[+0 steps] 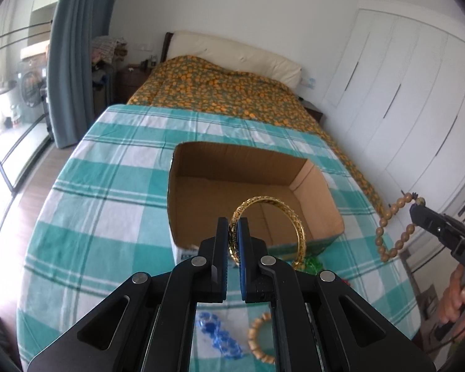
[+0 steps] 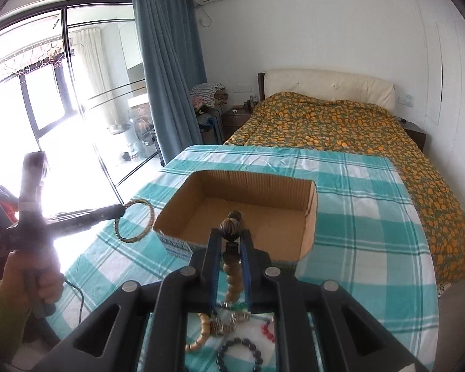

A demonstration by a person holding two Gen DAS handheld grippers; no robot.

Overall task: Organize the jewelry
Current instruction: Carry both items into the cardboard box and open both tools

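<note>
Gold filigree shows between the blue pads of the left gripper [image 1: 232, 238], whose jaws are pressed nearly together on the rim of a gold bangle [image 1: 268, 229]; the ring stands upright in the air at the near edge of the cardboard box [image 1: 201, 167], its far half hanging over the open inside. The right gripper [image 2: 231, 248] is narrowed on a string of wooden beads [image 2: 232, 274], clamped just below a dark carved bead [image 2: 231, 228] that pokes up past the fingertips, while the paler beads trail down between the fingers. In the left wrist view this string [image 1: 393, 226] dangles as a loop to the right of the box, off the table's right edge. The box sits open on a table covered in a teal and white checked cloth [image 1: 108, 167], and its brown floor looks bare in both views. On the cloth nearer than the box lie a blue bracelet [image 1: 220, 338], a tan bead bracelet [image 1: 259, 338], a dark bead bracelet [image 2: 240, 356] and a bit of red beads [image 2: 268, 331]; something green [image 1: 313, 263] lies just in front of the box's near right corner. Beyond the box stands a bed with an orange flowered quilt [image 1: 226, 93].
</note>
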